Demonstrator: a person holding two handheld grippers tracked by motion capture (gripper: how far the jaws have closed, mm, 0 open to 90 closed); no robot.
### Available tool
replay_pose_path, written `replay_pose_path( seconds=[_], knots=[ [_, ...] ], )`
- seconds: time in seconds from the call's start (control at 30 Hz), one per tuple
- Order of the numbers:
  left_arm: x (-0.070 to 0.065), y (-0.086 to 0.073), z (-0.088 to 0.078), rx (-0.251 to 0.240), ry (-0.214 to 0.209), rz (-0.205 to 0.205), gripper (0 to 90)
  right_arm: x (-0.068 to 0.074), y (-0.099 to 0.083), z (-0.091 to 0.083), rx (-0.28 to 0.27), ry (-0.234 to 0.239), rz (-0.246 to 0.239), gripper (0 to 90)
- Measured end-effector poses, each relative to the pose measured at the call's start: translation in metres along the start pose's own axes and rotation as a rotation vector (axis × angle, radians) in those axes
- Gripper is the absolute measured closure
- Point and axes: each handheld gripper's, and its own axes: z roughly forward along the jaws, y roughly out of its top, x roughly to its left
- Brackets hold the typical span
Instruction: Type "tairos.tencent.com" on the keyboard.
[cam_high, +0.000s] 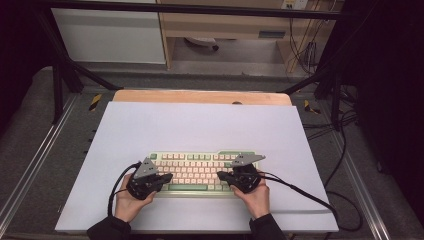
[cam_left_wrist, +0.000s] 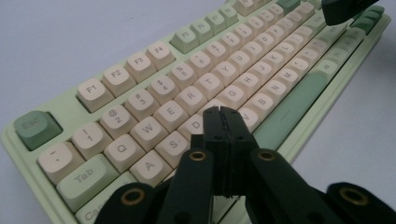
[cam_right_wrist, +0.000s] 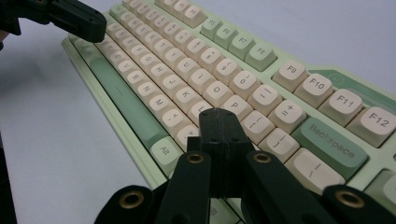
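A pale green keyboard (cam_high: 200, 172) with cream and green keycaps lies on the white board near the person's side. My left gripper (cam_high: 169, 176) hovers over the keyboard's left end; in the left gripper view the left gripper (cam_left_wrist: 222, 112) is shut, its tips just above the keyboard (cam_left_wrist: 140, 100) near the S and D keys. My right gripper (cam_high: 220, 175) is over the right end; in the right gripper view the right gripper (cam_right_wrist: 219, 113) is shut too, above the keyboard (cam_right_wrist: 243, 79) near the P key. Nothing is held in either one.
The keyboard rests on a white board (cam_high: 200, 130) laid over a wooden table (cam_high: 200, 96). Black cables (cam_high: 300, 192) trail from the grippers across the board's near corners. A dark frame post (cam_high: 57, 85) and shelving stand beyond the far edge.
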Motion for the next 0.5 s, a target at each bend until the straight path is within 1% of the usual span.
replay_pose_path(
  seconds=[0.17,0.5],
  knots=[
    [0.0030,-0.0021,-0.0045,-0.006,0.003,-0.012,89.4,-0.0001,0.0009,-0.0003,-0.008,0.004,0.006,90.0],
    [0.0101,-0.0070,-0.0109,-0.012,0.010,-0.024,89.4,0.0002,0.0064,-0.0010,-0.026,0.007,0.029,90.0]
  ],
)
